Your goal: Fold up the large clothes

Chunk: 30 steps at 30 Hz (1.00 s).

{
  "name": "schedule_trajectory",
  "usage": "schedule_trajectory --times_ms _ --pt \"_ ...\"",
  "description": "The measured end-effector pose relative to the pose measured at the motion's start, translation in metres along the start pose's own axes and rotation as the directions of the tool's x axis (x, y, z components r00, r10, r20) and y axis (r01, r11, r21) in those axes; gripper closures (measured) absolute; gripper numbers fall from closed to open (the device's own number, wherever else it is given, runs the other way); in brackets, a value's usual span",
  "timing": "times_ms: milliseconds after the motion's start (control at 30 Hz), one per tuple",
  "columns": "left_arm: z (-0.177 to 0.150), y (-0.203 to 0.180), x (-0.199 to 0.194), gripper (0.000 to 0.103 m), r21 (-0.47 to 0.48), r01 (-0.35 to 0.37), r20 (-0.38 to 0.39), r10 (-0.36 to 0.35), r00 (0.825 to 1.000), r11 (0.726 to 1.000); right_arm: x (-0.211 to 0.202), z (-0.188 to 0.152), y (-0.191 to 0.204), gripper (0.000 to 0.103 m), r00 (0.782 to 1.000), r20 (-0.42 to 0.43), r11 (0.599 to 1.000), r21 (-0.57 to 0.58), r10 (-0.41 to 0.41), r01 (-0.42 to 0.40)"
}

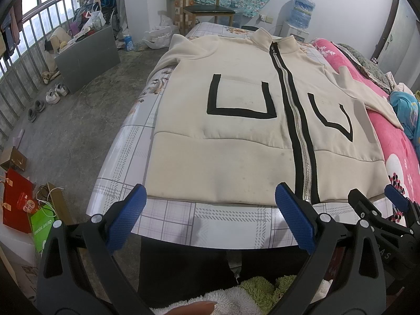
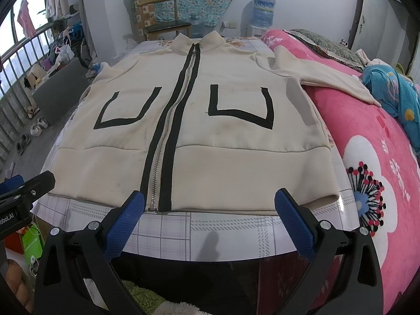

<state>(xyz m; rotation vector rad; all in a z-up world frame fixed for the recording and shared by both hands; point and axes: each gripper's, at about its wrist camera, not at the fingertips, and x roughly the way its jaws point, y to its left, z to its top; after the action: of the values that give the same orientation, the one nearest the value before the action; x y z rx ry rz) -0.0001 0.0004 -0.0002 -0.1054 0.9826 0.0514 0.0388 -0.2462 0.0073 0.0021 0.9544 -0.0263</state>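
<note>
A cream zip-up jacket (image 1: 236,131) (image 2: 210,136) with black pocket outlines and a black-edged zipper lies flat, front up, on the bed, collar at the far end. Its right sleeve (image 2: 328,76) is spread over the pink blanket. My left gripper (image 1: 210,197) hovers open just short of the hem, left of the zipper. In the right wrist view my right gripper (image 2: 210,204) is open at the hem, right of the zipper. The right gripper (image 1: 375,197) also shows at the right edge of the left wrist view, and the left gripper (image 2: 23,183) at the left edge of the right wrist view. Neither holds anything.
The bed has a grey plaid sheet (image 1: 210,218) and a pink floral blanket (image 2: 372,157) on the right, with a blue cloth (image 2: 393,89) on it. A wooden chair (image 1: 207,8) and a water dispenser (image 1: 299,18) stand beyond. Bags (image 1: 23,199) and shoes (image 1: 55,94) lie on the floor at left.
</note>
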Motion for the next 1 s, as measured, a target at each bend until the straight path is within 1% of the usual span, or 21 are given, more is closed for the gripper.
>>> schedule_trajectory --times_ms 333,367,533,667,833,1000 --pt "0.000 0.000 0.000 0.008 0.000 0.001 -0.001 -0.001 1.000 1.000 0.001 0.000 -0.001 0.006 1.000 -0.001 1.000 0.002 -0.002 0.002" --pt "0.001 -0.007 -0.002 0.008 0.001 0.001 -0.002 -0.001 1.000 1.000 0.000 0.000 -0.002 0.006 1.000 -0.002 1.000 0.004 -0.002 0.002" --pt "0.002 -0.011 -0.002 0.008 0.003 0.002 -0.004 -0.002 1.000 1.000 0.001 0.001 -0.003 0.006 1.000 -0.003 1.000 0.015 -0.007 0.007" --pt "0.003 -0.014 0.004 0.008 0.008 0.004 -0.006 -0.004 1.000 1.000 0.003 0.004 -0.002 0.006 1.000 -0.001 1.000 0.024 -0.017 0.017" --pt "0.012 -0.005 0.014 0.008 0.013 0.010 -0.021 -0.010 1.000 1.000 0.007 0.011 -0.001 0.006 1.000 -0.003 0.999 0.031 -0.031 0.031" --pt "0.020 -0.002 0.027 0.008 0.015 0.017 -0.035 -0.016 0.999 1.000 0.016 0.020 0.002 0.006 0.999 -0.012 0.999 0.015 -0.040 0.040"
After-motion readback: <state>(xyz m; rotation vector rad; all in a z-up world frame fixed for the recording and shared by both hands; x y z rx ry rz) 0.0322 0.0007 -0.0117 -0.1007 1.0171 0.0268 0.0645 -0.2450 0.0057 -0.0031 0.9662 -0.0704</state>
